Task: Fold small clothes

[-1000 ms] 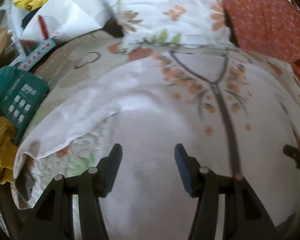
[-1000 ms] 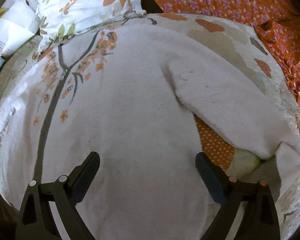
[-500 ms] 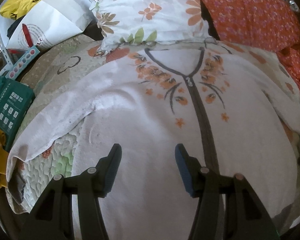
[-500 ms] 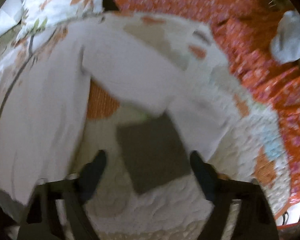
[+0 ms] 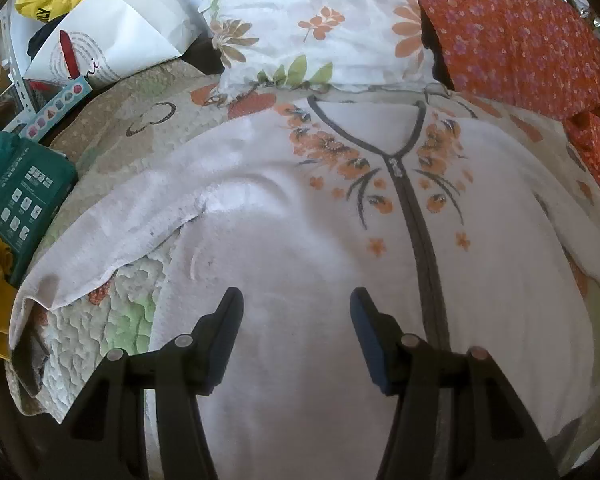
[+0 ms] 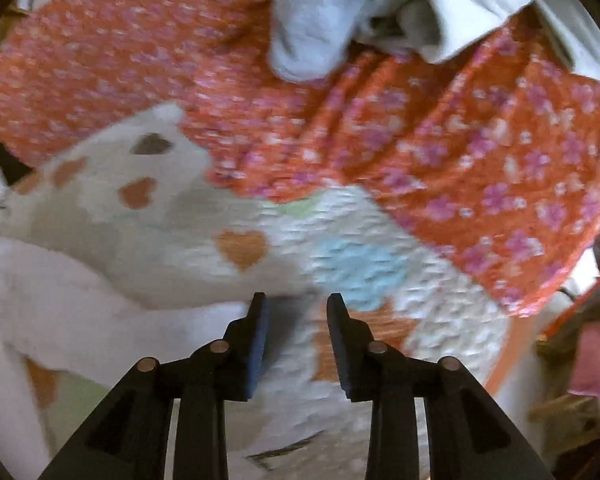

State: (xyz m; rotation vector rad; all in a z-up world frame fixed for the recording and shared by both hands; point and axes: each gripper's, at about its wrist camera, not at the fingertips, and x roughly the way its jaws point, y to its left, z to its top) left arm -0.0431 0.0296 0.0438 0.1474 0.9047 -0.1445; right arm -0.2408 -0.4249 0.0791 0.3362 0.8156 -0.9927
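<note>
While spread flat, white zip jacket (image 5: 300,240) shows orange flowers

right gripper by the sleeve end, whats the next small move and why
Probably nudge the right gripper toward the white sleeve so the cuff sits between its closing jaws. Only quilt shows between them now, and the sleeve end lies just beside one finger.

White floral zip-front garment (image 5: 300,248) lies spread flat.
</note>
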